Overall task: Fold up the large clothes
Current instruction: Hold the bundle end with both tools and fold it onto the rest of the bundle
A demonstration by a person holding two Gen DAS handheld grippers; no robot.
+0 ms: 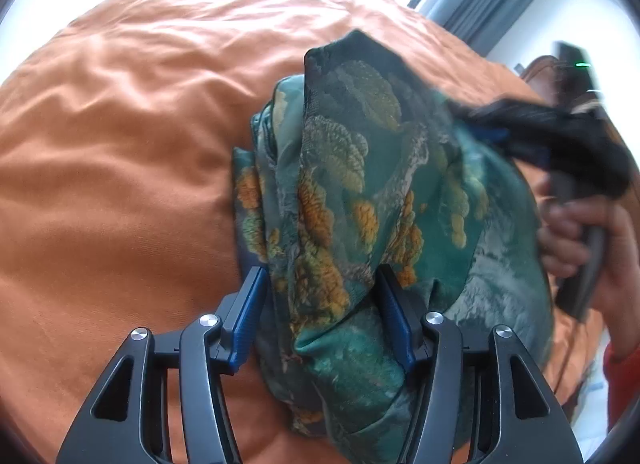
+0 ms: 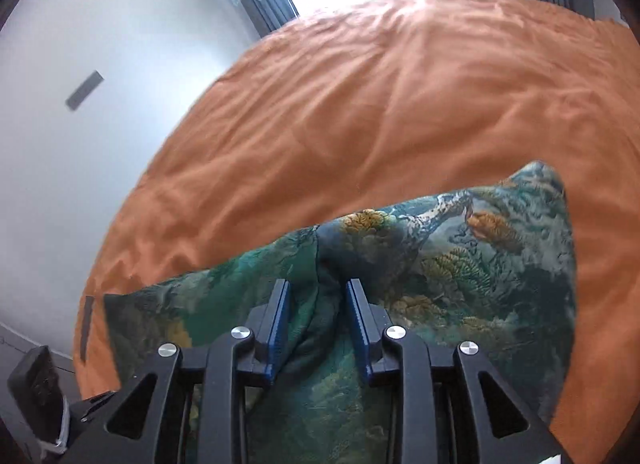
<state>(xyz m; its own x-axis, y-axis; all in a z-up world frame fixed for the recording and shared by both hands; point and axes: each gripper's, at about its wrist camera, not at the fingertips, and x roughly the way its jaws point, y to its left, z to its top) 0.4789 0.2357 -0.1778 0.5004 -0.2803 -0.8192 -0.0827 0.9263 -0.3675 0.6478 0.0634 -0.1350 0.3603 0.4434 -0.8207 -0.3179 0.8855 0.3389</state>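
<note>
garment: I'm seeing one teal printed garment, bunched and lifted over the orange bed, running from between the left hand-held gripper's fingers across to the right hand-held gripper.
left: clamping a thick bunch of the fabric.
right: pinching a narrower fold.
handling: I'm judging it light, limp, slippery; better gripping at corners or hems than mid-bunch.
count: one garment, two hand-held grippers, one bed.
</note>
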